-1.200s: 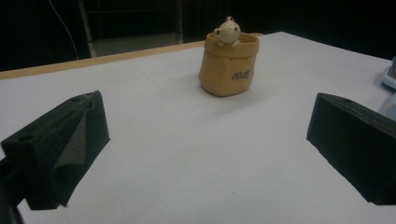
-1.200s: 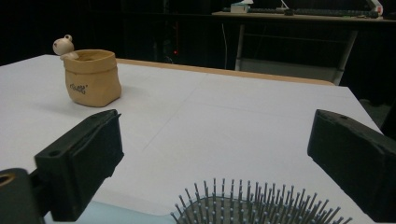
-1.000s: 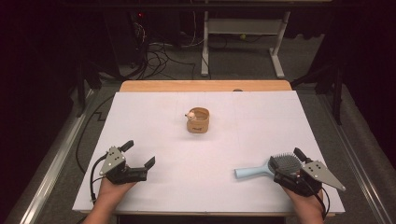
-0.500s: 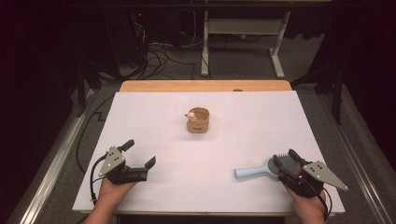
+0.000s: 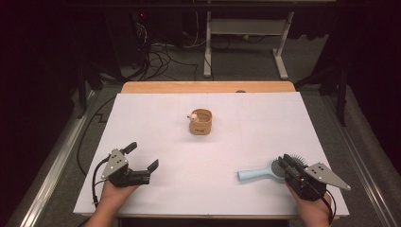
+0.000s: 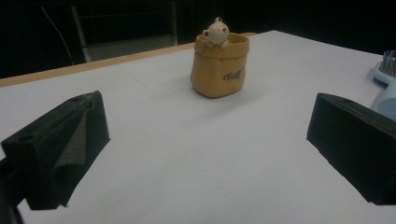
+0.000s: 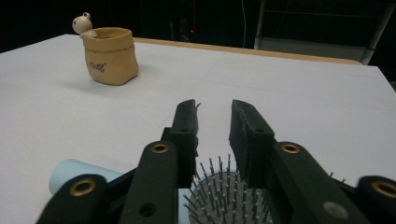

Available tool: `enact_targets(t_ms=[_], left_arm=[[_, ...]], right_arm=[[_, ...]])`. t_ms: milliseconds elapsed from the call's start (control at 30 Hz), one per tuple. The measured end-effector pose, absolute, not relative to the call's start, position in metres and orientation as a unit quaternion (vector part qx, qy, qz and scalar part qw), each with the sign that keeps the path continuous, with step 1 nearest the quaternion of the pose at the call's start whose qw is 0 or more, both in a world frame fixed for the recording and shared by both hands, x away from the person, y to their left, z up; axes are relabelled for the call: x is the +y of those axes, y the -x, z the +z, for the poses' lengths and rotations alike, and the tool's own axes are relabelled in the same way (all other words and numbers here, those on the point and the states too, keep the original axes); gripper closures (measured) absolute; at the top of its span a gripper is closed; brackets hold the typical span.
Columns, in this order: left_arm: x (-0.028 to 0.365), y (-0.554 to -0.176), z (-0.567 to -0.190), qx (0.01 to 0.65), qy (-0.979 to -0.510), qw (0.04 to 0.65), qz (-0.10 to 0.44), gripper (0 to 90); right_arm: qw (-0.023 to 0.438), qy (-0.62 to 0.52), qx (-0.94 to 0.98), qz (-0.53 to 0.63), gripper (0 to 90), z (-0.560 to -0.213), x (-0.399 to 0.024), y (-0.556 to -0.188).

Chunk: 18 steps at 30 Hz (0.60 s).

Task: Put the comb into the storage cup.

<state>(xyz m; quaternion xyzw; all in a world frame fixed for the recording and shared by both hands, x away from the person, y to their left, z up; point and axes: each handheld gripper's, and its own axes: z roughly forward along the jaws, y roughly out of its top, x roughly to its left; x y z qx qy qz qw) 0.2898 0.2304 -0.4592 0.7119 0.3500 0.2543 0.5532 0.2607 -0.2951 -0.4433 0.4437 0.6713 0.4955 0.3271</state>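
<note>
A wide table (image 5: 156, 118) covered in white paper runs away from the person, with a strip of bare wood along its far edge. Near the middle of it, toward the far side, stands a small tan pot (image 5: 201, 122) shaped like a sack, with a little pale animal figure peeking over its rim. At the near right lies a light blue hairbrush (image 5: 257, 173), flat on the paper with its bristles up, its handle pointing toward the centre and its round bristle head under the right gripper (image 5: 287, 166). That gripper's jaws have just been closing and now stand close together over the brush head, with the pins rising between and below them; whether the pads actually press the head cannot be told. At the near left, the left gripper (image 5: 142, 157) rests low on the paper with its jaws spread wide and nothing between them, aimed toward the pot and well apart from it. The step in hand looks like taking hold of the brush. To do it well, the jaws should probably settle on the solid rim of the head rather than on the springy pins, close squarely so the brush does not twist, and lift gently, since the long handle will likely tip the brush downward on that side.
</note>
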Motion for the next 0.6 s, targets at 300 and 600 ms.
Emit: enact_targets(t_ms=[300, 600], left_arm=[[0.23, -0.29, -0.46, 0.351, -0.714, 0.553, 0.248, 0.1], [0.231, -0.29, -0.459, 0.353, -0.714, 0.556, 0.239, 0.1]], right_arm=[[0.335, -0.447, 0.673, 0.484, 90.0, -0.441, -0.296, -0.259], [0.338, -0.466, 0.678, 0.458, 90.0, -0.439, -0.314, -0.242]])
